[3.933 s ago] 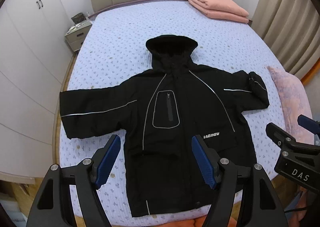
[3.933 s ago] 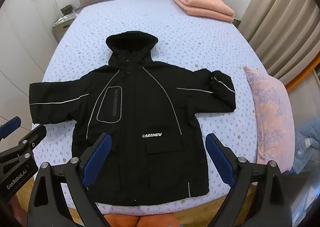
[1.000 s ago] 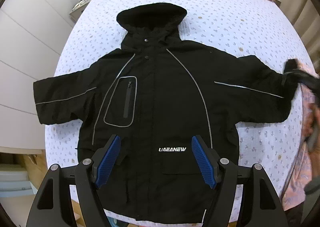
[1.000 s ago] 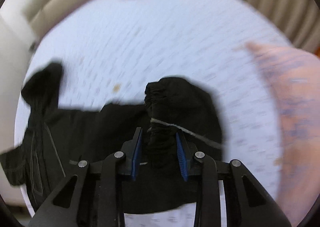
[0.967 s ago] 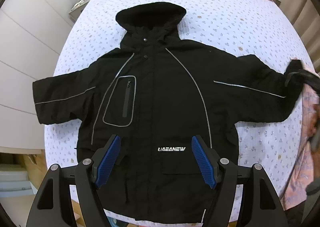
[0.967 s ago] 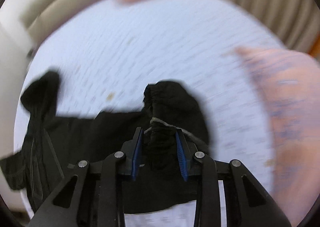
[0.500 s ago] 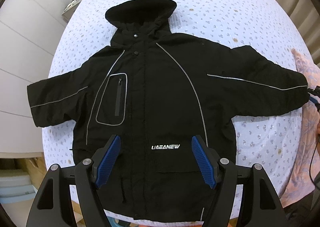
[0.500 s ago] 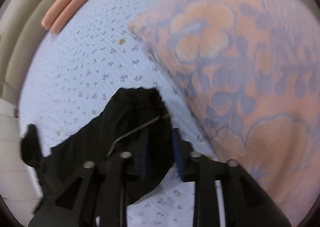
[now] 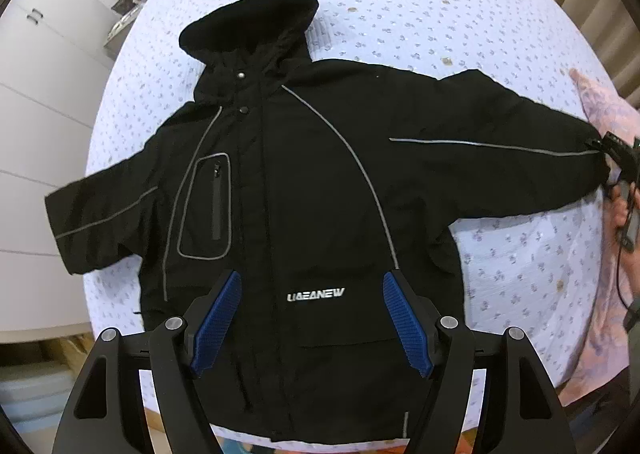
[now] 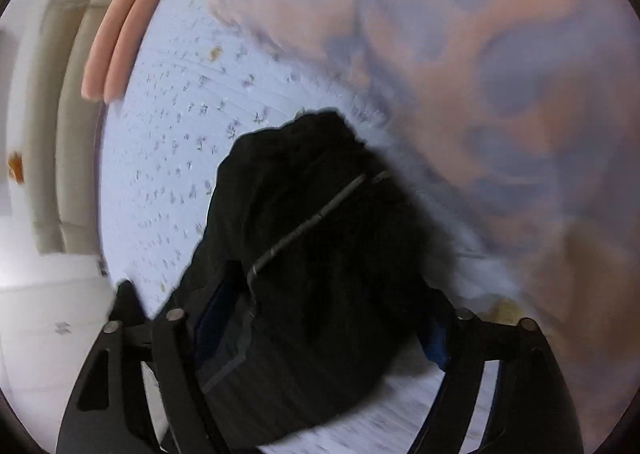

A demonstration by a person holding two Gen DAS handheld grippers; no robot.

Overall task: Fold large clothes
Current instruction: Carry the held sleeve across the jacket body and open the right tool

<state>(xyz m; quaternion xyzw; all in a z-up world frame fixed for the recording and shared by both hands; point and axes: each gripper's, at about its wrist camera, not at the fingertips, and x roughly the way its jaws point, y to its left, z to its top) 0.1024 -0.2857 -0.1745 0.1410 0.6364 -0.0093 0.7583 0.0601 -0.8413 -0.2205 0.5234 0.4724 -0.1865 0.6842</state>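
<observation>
A black hooded jacket (image 9: 304, 181) with grey piping lies face up on the bed, both sleeves spread out. My left gripper (image 9: 312, 314) is open and empty, hovering above the jacket's lower front. My right gripper (image 10: 320, 326) shows at the far right of the left wrist view (image 9: 618, 155), at the cuff of the jacket's right-hand sleeve (image 9: 520, 169). In the right wrist view its jaws stand wide apart with the black cuff (image 10: 320, 213) lying loosely between them; the picture is blurred.
The bed (image 9: 420, 1) has a lilac flowered cover. A pink flowered pillow (image 9: 612, 121) lies right beside the sleeve cuff, also in the right wrist view (image 10: 480, 73). Folded pink blankets (image 10: 116, 21) lie by the headboard. White wardrobes (image 9: 36, 65) stand left.
My right gripper pulled the right-hand sleeve out straight toward the pillow, then opened its jaws around the cuff. My left gripper moved closer over the jacket.
</observation>
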